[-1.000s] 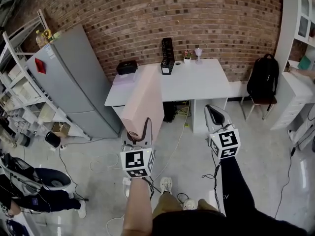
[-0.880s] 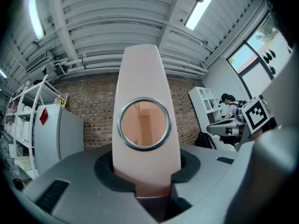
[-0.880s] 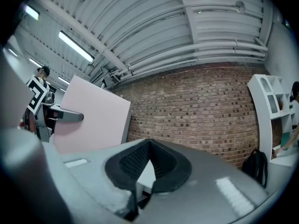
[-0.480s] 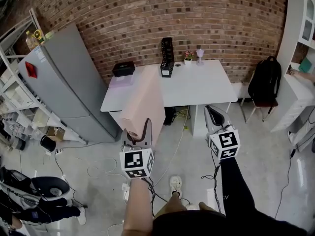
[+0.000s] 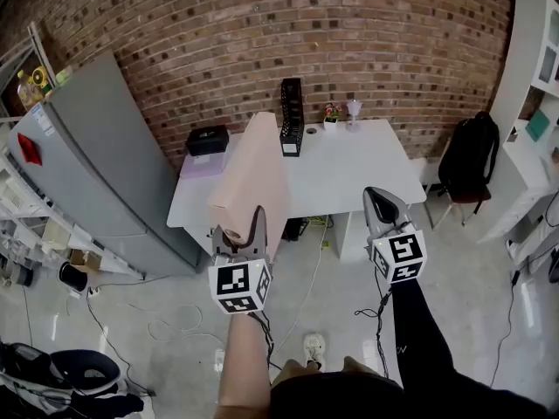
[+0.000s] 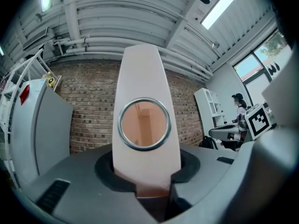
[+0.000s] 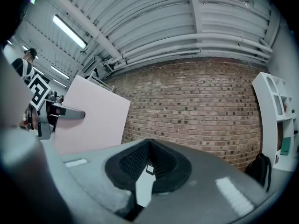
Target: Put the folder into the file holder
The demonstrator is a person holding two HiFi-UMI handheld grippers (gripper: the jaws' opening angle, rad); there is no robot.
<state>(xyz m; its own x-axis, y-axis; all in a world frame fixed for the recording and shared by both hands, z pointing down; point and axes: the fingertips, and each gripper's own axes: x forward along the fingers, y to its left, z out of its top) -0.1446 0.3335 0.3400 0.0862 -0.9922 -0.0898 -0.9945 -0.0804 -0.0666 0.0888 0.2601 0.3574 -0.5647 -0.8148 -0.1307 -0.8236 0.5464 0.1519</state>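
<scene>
Closer now than a second ago, the table (image 5: pixel 349 155) fills more of the head view, and the folder's (image 5: pixel 253 173) top edge has risen from below the table's near edge to overlap its top.

Head view: the left gripper (image 5: pixel 238 231), in front of the table's left half, clamps the lower end of the pink folder. The folder stands upright, leaning toward the table. The black holder (image 5: pixel 291 116) stands at the table's back edge, against the brick wall, well apart from the folder. The right gripper (image 5: pixel 377 201) hangs before the table's right half, carrying nothing. Left of the table is a grey fridge (image 5: pixel 96 173) with a red sticker (image 5: pixel 29 149), its print too small to read. Both gripper cubes bear only black-and-white square markers.

Left gripper view: the jaws press on the folder's spine from both sides, just under its metal ring (image 6: pixel 143 124).

Right gripper view: the jaws meet with nothing between them. The folder shows off to the left, held up in the other gripper.
</scene>
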